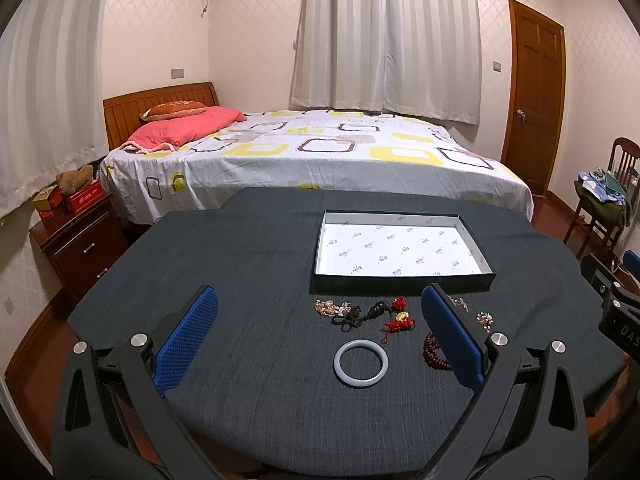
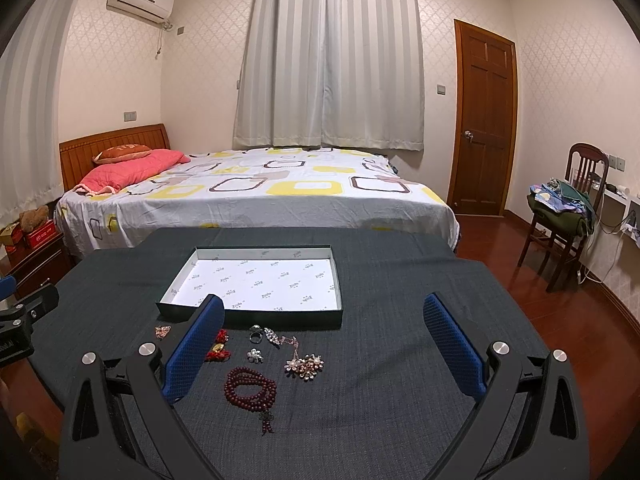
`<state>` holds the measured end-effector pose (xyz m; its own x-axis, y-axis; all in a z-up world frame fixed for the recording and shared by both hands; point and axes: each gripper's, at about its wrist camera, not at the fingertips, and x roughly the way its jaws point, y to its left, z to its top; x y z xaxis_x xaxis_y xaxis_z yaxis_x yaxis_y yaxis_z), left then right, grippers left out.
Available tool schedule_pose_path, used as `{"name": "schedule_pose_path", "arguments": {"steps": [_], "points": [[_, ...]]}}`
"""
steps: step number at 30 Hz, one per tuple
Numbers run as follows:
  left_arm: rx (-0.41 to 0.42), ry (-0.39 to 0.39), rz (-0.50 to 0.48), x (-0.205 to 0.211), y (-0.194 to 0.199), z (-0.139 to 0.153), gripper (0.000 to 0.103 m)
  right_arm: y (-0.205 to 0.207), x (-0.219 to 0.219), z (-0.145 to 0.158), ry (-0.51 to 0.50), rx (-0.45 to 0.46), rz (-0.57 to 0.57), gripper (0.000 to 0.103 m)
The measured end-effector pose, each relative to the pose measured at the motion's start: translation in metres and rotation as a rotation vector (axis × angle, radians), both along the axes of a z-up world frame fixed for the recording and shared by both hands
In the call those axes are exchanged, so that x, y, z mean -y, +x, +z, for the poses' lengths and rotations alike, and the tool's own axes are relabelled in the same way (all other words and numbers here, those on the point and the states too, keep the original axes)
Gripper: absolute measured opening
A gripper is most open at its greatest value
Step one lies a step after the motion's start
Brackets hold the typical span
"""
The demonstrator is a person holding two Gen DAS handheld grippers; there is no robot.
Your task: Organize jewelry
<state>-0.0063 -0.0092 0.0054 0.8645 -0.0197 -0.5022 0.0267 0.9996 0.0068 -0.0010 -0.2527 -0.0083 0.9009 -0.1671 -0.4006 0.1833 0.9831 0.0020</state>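
Observation:
A shallow dark box with a white lining lies on the dark table, nothing in it. In front of it lies loose jewelry: a pale jade bangle, a dark red bead bracelet, a red knot charm with gold, a dark pendant on cord, crystal pieces, a pearl flower brooch and silver rings. My left gripper is open above the jewelry. My right gripper is open above it too. Both hold nothing.
The dark cloth table stands before a bed. A wooden nightstand is at the left. A chair with clothes and a door are at the right.

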Motion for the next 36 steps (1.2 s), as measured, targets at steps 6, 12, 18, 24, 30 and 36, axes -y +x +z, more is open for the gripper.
{"name": "schedule_pose_path", "arguments": {"steps": [6,12,18,24,30,36], "points": [[0.0,0.002,-0.001,-0.001,-0.002,-0.006,0.099,0.0,0.0,0.0,-0.001,0.001,-0.001,0.097],[-0.004,0.0,0.0,0.0,-0.001,-0.005,0.099,0.0,0.0,0.0,0.0,0.0,0.0,0.097],[-0.008,0.006,0.0,0.001,-0.003,-0.01,0.099,0.0,-0.002,0.002,0.001,-0.001,0.002,0.097],[-0.011,0.006,-0.001,0.002,-0.004,-0.011,0.099,0.0,-0.002,0.002,0.0,-0.001,0.001,0.097],[-0.011,0.007,-0.002,0.002,-0.005,-0.013,0.099,0.0,-0.002,0.002,-0.001,0.0,0.002,0.097],[-0.016,0.007,-0.001,0.003,-0.005,-0.013,0.099,0.0,-0.002,0.002,0.0,0.0,0.002,0.097]]}}
